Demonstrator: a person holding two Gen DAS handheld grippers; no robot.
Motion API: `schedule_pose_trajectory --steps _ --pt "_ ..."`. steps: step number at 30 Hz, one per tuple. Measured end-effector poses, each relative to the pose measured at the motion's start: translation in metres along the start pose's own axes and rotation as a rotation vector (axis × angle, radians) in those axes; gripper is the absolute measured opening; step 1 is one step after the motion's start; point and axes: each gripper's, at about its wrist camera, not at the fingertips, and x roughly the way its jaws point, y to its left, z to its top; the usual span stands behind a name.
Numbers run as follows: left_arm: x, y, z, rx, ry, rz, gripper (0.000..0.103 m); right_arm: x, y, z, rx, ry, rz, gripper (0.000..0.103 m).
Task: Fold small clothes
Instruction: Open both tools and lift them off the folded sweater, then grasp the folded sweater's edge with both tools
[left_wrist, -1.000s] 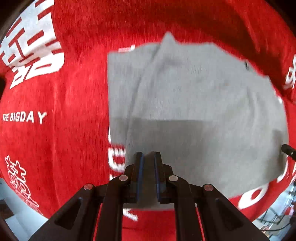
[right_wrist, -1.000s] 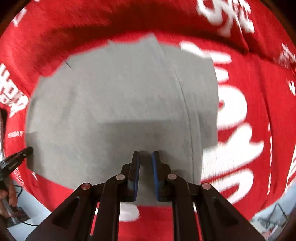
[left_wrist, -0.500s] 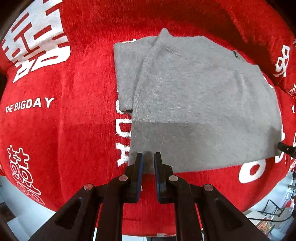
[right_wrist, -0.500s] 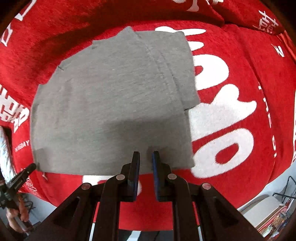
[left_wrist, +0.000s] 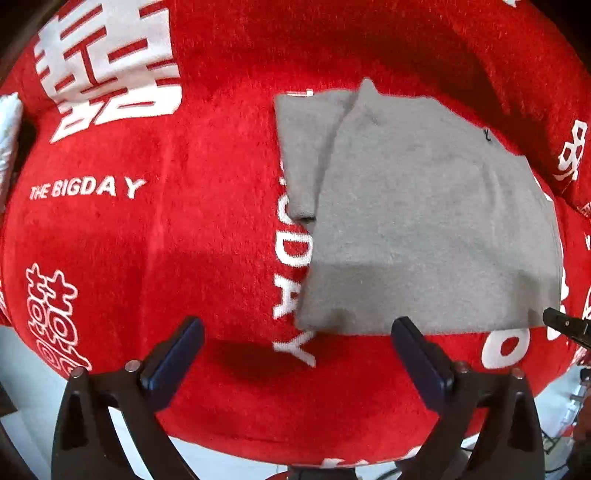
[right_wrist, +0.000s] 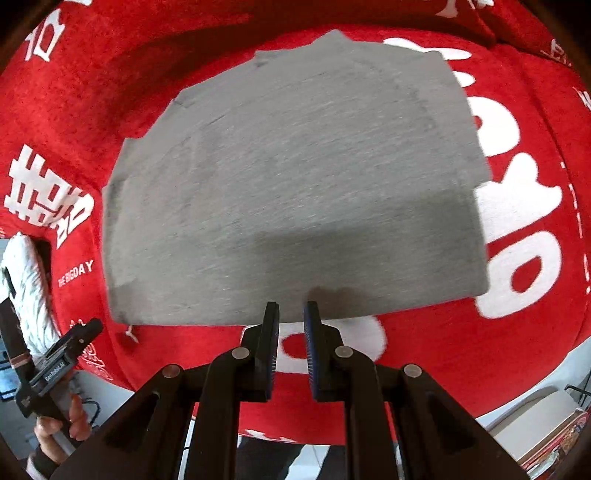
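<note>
A grey knitted garment lies flat on a red plush cloth printed with white characters and the words "THE BIGDAY"; the cloth covers the tabletop and drops over its near edge. In the left wrist view the garment sits to the right of centre, with one sleeve folded in along its left side and a small dark mark near its far right shoulder. The left gripper has its jaws spread wide, holding nothing: the left finger stands over bare red cloth, the right finger just at the garment's near hem, and the hem's left corner lies between them. At the right edge of that view a dark tip of the right gripper shows beside the hem. In the right wrist view the garment fills the middle, somewhat blurred, its near hem running just beyond the fingertips. The right gripper has its jaws drawn close with a narrow gap, and no fabric shows between them. At the lower left of that view a hand holds the left gripper's handle off the tabletop's edge
</note>
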Motion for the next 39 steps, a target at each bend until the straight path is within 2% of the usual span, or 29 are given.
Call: schedule_pose_trajectory --steps 2,4,6,7,13,19,26,32,39 --pt "0.001 0.002 0.001 0.002 -0.003 0.003 0.101 0.003 0.006 -0.002 0.001 0.011 0.014 0.017" --pt "0.001 0.003 0.002 0.006 -0.002 0.010 0.101 0.005 0.010 -0.004 0.005 0.017 0.035 0.030" --pt "0.002 0.005 0.005 0.002 0.000 0.017 0.101 0.005 0.014 -0.006 0.011 0.009 0.058 0.056" --pt "0.003 0.008 0.007 -0.007 0.002 0.016 0.101 0.005 0.016 -0.007 0.013 0.002 0.071 0.057" --pt "0.016 0.022 0.009 -0.041 0.069 -0.032 0.101 0.013 0.020 -0.009 0.048 0.031 0.130 0.058" --pt "0.016 0.025 0.010 -0.065 0.068 -0.061 0.101 0.021 0.024 -0.009 0.061 0.050 0.142 0.058" --pt "0.014 0.025 0.012 -0.057 0.054 -0.055 0.101 0.025 0.027 -0.009 0.080 0.059 0.172 0.058" --pt "0.018 0.033 0.014 -0.054 0.047 -0.070 0.101 0.037 0.021 -0.015 0.201 0.062 0.301 0.060" --pt "0.029 0.024 0.025 -0.028 0.060 -0.134 0.101 0.070 0.022 -0.030 0.392 0.085 0.459 0.060"
